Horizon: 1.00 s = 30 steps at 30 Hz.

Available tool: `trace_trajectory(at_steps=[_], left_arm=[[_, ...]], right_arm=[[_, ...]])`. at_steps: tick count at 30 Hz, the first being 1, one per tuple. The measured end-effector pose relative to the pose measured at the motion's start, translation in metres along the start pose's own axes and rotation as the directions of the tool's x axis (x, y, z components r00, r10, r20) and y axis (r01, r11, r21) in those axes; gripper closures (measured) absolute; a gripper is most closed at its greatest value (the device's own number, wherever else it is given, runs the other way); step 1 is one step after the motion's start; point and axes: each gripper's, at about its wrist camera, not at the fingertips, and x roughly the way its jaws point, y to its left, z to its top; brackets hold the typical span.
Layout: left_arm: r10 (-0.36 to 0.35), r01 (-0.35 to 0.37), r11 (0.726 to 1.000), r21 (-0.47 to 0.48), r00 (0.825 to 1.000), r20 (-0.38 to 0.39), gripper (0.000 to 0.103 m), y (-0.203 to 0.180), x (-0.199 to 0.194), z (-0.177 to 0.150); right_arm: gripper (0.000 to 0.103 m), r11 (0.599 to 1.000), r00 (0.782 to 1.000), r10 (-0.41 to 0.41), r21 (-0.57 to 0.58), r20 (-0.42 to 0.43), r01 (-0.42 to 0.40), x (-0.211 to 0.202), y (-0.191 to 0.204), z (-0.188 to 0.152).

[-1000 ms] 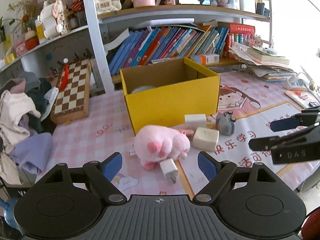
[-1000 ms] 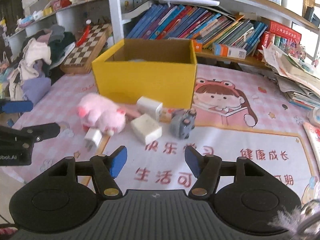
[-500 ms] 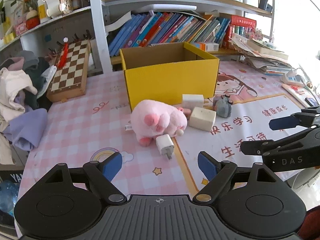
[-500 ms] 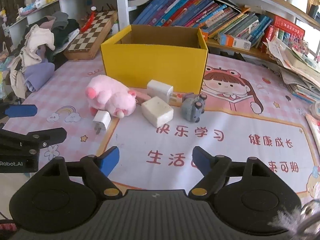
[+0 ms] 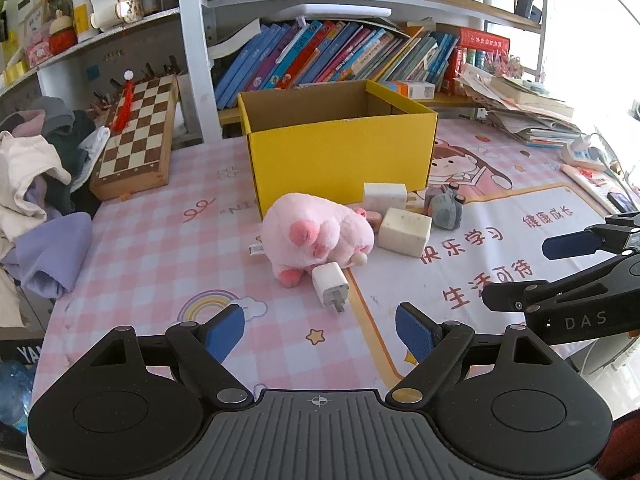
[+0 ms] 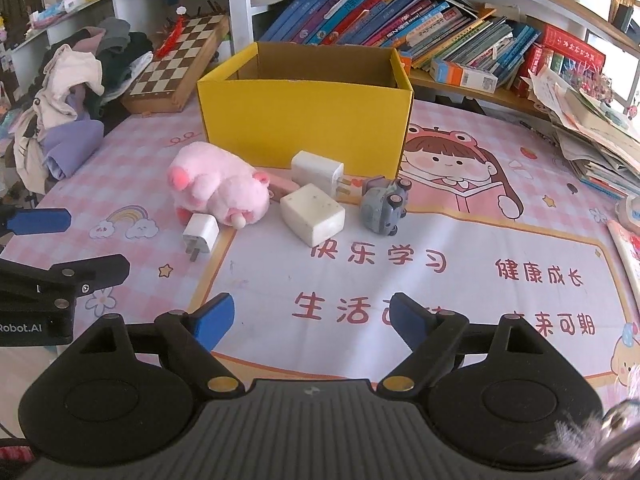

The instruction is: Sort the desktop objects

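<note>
**Desk items ahead of two empty grippers, box not yet loaded**

Left gripper (image 5: 320,330): jaws wide, nothing between them, hovering over the pink checked mat. Right gripper (image 6: 312,318): jaws spread wide too, its last widening nearly finished, nothing between them.

Entries, left to right, as placed from the left gripper:
- Chessboard (image 5: 138,136): far ahead and left, well apart from the cluster.
- Pink plush toy (image 5: 316,234): straight ahead, lying on its side.
- Small white plug (image 5: 331,285): nearest item, just ahead, touching the plush, prongs toward the gripper.
- Yellow box (image 5: 340,156): behind the plush, open-topped; contents cannot be seen from here.
- Two larger white charger blocks (image 5: 405,232) and (image 5: 384,197): ahead and right, the farther one just beside the box wall.
- Grey toy car (image 5: 444,210): farthest right of the cluster.

Risks, as judged: the plug touches the plush, so a grab for either may drag the other. The hard, smooth-looking chargers could slip from the pads. The grippers sit near each other; reaching for the same cluster invites a collision.
</note>
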Motion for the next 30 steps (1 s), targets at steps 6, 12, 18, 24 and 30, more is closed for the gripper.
trace_trajectory(at_steps=[6, 12, 18, 24, 30], left_arm=[[-0.003, 0.003, 1.000, 0.002, 1.000, -0.001, 0.018, 0.000, 0.001, 0.000], [-0.006, 0.006, 1.000, 0.008, 1.000, -0.017, 0.018, -0.001, 0.007, 0.000], [-0.008, 0.008, 1.000, 0.013, 1.000, -0.018, 0.018, -0.003, 0.011, 0.004], [-0.011, 0.012, 1.000, 0.022, 0.999, -0.039, 0.018, -0.005, 0.018, 0.006], [0.001, -0.001, 1.000, 0.020, 1.000, -0.018, 0.015, -0.006, 0.018, 0.011]], right_arm=[[0.019, 1.000, 1.000, -0.006, 0.000, 0.002, 0.006, 0.000, 0.000, 0.000], [0.017, 1.000, 1.000, -0.011, 0.014, 0.008, 0.011, 0.001, -0.004, 0.002], [0.013, 1.000, 1.000, -0.010, 0.008, -0.022, 0.010, 0.007, -0.005, 0.003], [0.012, 1.000, 1.000, -0.012, 0.005, -0.025, 0.012, 0.011, -0.008, 0.008], [0.011, 1.000, 1.000, -0.007, -0.002, -0.009, 0.007, 0.012, -0.012, 0.014]])
